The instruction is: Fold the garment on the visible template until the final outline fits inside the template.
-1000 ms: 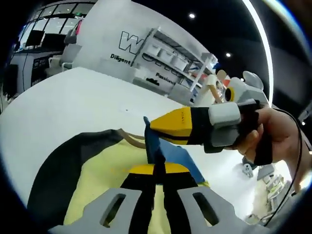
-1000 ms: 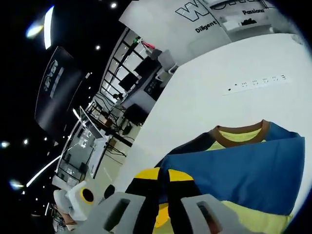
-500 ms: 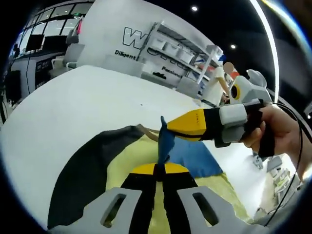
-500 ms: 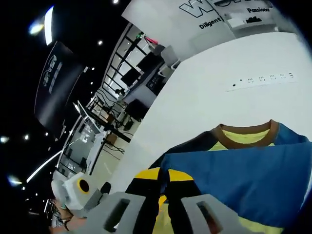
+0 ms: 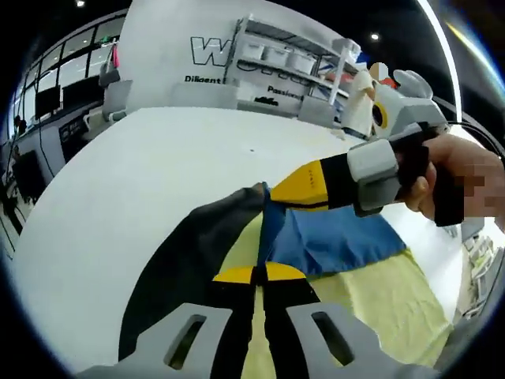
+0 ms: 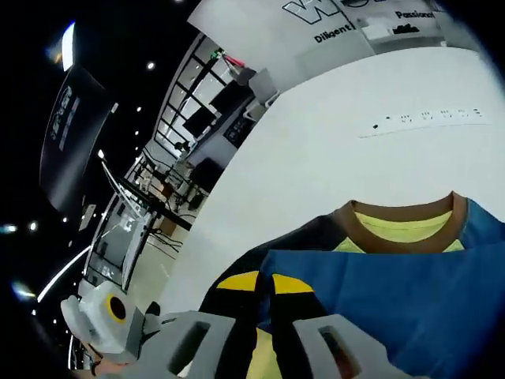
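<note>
Brightly and evenly lit from ceiling spotlights (image 6: 151, 65) and a light strip (image 5: 450, 59) at 1 o'clock. White table (image 5: 142, 174) near overexposure, shadows faint. Strong fisheye bending toward edges. Background shelving slightly soft; foreground sharp.

The left claw (image 5: 259, 274) has two black jaws capped with yellow tips, each jaw rising from a light grey plate with a slanted oval slot cut through it. The right claw (image 6: 264, 283) is built the same way in its own view: black jaws, yellow tips, grey slotted plates below. In the left gripper view the right claw (image 5: 272, 189) shows from the side: a tapering yellow nose, then a black section, then a light grey block behind it. A black handle sits further back, gripped by the person's hand (image 5: 446, 178). A thin black cable runs off behind that hand.
</note>
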{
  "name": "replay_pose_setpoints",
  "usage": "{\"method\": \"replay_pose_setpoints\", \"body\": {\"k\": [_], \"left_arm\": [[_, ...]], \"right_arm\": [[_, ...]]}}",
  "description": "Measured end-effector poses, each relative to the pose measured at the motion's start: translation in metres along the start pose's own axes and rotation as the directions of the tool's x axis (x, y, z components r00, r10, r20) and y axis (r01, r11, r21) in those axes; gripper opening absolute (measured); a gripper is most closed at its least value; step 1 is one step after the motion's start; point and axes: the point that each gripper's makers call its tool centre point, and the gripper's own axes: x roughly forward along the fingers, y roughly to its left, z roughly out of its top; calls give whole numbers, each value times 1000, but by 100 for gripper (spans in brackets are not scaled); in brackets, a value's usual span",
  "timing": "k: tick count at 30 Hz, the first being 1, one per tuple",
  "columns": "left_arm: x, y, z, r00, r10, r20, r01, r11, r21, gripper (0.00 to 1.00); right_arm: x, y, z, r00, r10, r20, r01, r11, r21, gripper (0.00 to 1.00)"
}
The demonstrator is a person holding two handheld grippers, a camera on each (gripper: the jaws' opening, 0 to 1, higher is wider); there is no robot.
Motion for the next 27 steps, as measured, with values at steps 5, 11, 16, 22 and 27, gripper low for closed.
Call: {"method": "replay_pose_setpoints", "body": {"k": [5, 11, 16, 22, 27], "left_arm": [[7, 7, -9, 999, 16, -31, -17, 1000, -13, 0], [10, 8, -17, 998, 15, -64, -16, 999, -28, 0], [10, 10, -17, 998, 18, -58, -20, 999, -34, 0], [8, 12, -17, 998, 18, -53, -21, 998, -52, 0], [4, 14, -16, 997, 33, -63, -30, 999, 34, 1]], "right_arm": [[12, -4, -5, 1000, -14, -6, 14, 1000, -1, 0], [17, -7, -9, 999, -34, -4, 34, 998, 51, 0], [17, 0, -4, 1000, -5, 28, 4, 1000, 31, 0], [11, -1, -5, 1000, -12, 25, 12, 1000, 9, 0], [1, -3, 0, 998, -25, 61, 25, 1000, -12, 0]]}}
